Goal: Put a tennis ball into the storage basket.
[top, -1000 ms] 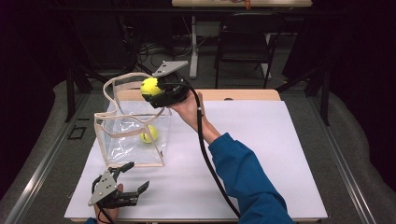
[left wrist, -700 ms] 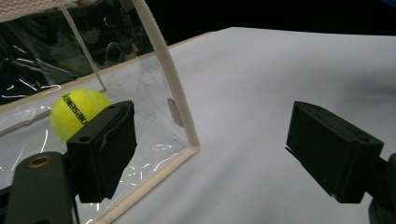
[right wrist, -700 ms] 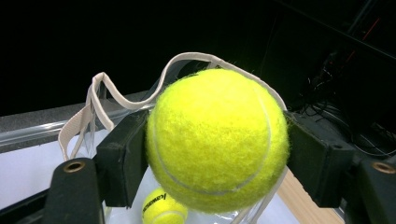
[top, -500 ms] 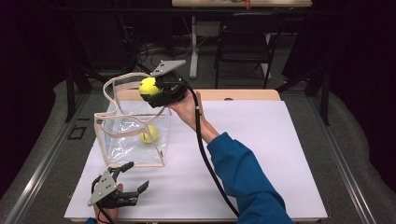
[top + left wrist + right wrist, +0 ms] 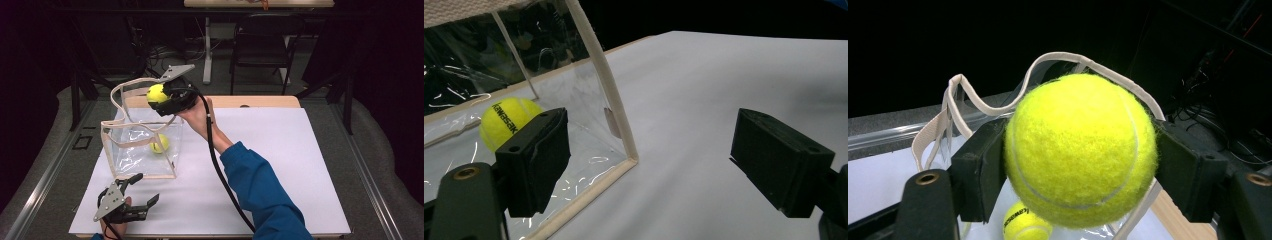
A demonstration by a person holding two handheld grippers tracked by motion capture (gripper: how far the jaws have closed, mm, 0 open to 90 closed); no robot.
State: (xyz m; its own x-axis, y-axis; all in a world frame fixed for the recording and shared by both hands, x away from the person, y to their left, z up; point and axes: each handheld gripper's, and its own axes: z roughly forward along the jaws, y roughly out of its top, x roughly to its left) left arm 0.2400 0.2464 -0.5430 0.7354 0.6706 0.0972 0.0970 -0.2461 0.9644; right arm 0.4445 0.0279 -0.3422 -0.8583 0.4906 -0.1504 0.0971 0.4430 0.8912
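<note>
- The high view looks down and forward from above the near side of the bench [image 5: 300, 165].
- The left gripper view sits low, close to the clear bag [image 5: 574, 100].
- The right gripper view looks down from above the bag; both see the ball inside [image 5: 1024, 222].

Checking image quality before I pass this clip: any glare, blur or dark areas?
High view: white table evenly lit, surroundings nearly black. Left gripper view: bright glints streak the clear bag, the near jaws soft. Right gripper view: held tennis ball sharp, black backdrop; the ball in the bag slightly blurred.
</note>
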